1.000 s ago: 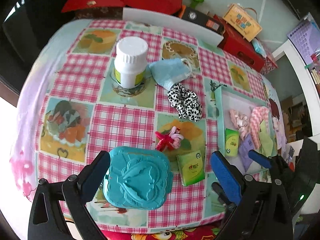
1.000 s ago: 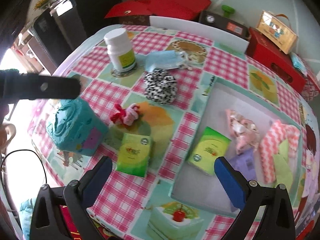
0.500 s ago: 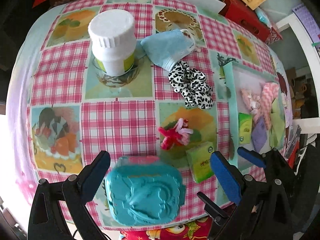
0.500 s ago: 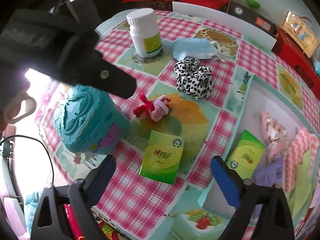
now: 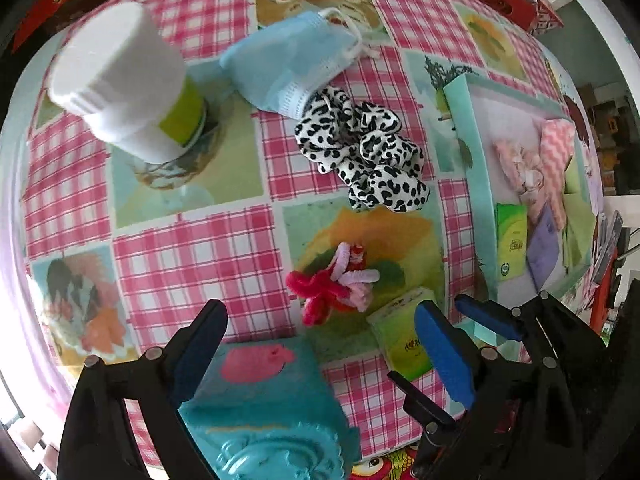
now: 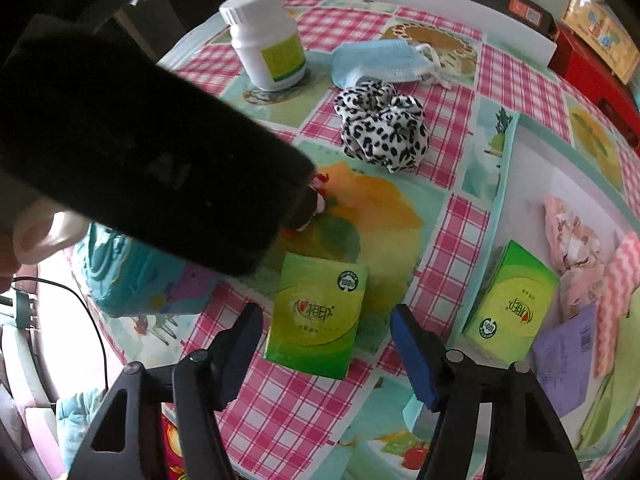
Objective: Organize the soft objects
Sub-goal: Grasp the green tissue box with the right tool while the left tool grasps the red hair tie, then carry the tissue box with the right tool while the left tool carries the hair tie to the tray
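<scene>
On your pink-checked table [image 6: 460, 236], the flat green tissue pack [image 6: 316, 316] lies lengthwise between your right claw's [image 6: 326, 344] just-closing, untouching jaws.

Green tissue pack [image 6: 316, 316] flat on tablecloth; spotted scrunchie [image 6: 382, 126] and blue mask [image 6: 380, 62] touching; pink-red fuzzy tie [image 5: 334, 282] between.

Worktop [image 5: 192, 256]: pink-check cloth.
Far left: white bottle [image 5: 124, 84], blue mask [image 5: 288, 64].
Centre: spotted scrunchie [image 5: 364, 152], green tissue pack [image 6: 316, 316].
Right: tray [image 5: 460, 128].
Near left: teal box [image 5: 264, 408].
</scene>
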Demonstrator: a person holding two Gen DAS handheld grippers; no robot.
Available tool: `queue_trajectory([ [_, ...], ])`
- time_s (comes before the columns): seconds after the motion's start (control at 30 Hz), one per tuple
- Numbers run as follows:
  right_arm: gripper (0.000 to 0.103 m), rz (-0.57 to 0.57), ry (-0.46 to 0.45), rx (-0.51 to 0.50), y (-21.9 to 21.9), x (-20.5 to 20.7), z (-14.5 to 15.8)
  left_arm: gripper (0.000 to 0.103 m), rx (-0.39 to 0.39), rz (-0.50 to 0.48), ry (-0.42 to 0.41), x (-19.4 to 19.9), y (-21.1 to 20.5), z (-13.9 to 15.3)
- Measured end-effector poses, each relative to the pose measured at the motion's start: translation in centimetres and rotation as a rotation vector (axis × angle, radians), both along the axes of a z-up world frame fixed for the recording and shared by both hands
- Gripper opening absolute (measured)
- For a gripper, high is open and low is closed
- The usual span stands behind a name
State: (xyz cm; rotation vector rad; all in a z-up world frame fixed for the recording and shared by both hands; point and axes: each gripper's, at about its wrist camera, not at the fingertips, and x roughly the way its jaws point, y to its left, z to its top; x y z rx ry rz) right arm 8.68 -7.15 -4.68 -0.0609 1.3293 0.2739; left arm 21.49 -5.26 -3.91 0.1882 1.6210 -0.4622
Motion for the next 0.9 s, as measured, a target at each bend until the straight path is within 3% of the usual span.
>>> queue_trajectory([
  [0.03,0.069,-0.004,0.004,0.004,-0.1,0.1,-0.2,0.094,0.003,-0.003,0.002,0.0,-0.3,-0.2],
  [0.13,0.068,-0.013,0.020,0.022,-0.6,0.7,-1.0,0.075,0.004,-0.010,0.022,0.2,-0.9,-1.1],
  [0.3,0.068,-0.011,0.026,0.038,-1.1,1.4,-1.9,0.069,0.010,-0.007,0.045,0.8,-1.8,-2.9],
  [0.37,0.068,-0.012,0.029,0.044,-1.0,1.4,-2.3,0.059,0.011,-0.008,0.055,0.8,-1.8,-3.4],
  [0.5,0.066,-0.019,0.034,0.051,-0.9,1.6,-2.9,0.056,0.004,-0.005,0.055,0.9,-1.7,-3.9],
  [0.53,0.064,-0.019,0.038,0.061,-0.9,1.6,-3.0,0.050,-0.001,-0.005,0.053,0.9,-1.8,-3.9],
  [0.63,0.052,-0.023,0.049,0.095,-0.2,2.0,-3.1,0.047,-0.003,0.000,0.050,1.0,-2.0,-3.8],
  [0.9,0.050,-0.059,0.055,0.118,-1.1,2.0,-3.0,0.042,-0.038,0.048,0.042,0.8,-0.6,-2.8],
])
